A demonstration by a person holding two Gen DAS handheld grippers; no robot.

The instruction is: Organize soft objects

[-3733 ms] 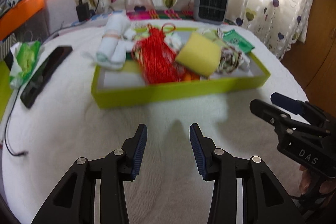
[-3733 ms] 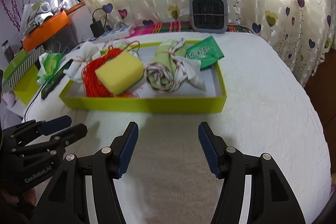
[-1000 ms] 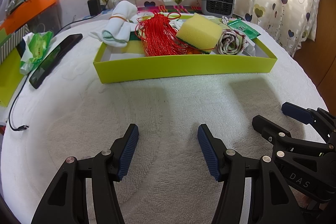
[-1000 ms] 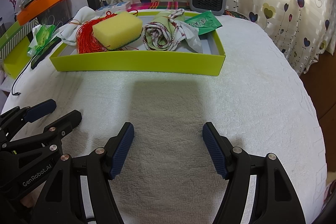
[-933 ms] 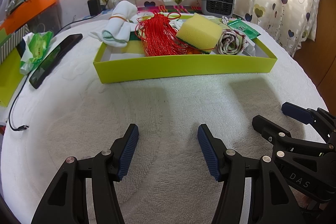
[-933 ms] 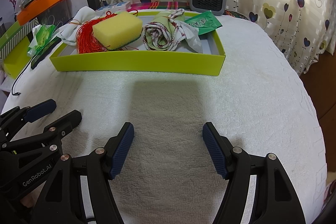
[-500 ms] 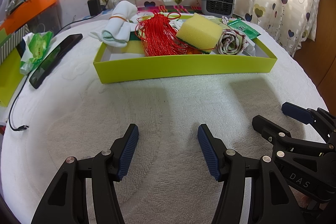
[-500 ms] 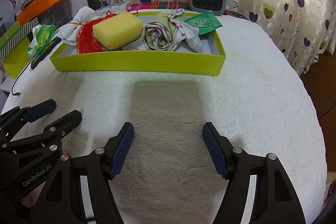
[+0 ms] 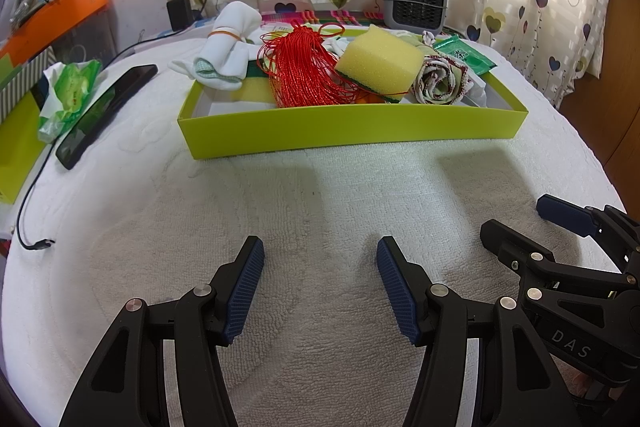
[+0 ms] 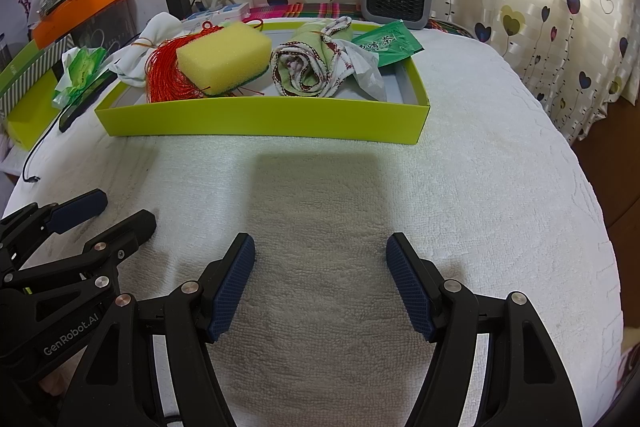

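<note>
- Left gripper [image 9: 320,283] and right gripper [image 10: 320,283]: jaws apart, empty, above white towelling.
- Lime-green cardboard tray [image 9: 348,135]: near wall hides bases of yellow sponge [image 9: 378,61] and red tassel cords [image 9: 304,75].

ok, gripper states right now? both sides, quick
Left gripper: open, holding nothing, over the white towel in front of the green tray.
Right gripper: open, holding nothing, also short of the tray.

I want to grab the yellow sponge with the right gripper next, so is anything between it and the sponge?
Only the near wall of the green tray stands between the open right gripper and the yellow sponge. The white cloth between them is bare. The sponge sits atop the red tassel, above the wall, so coming in from above looks clear.
</note>
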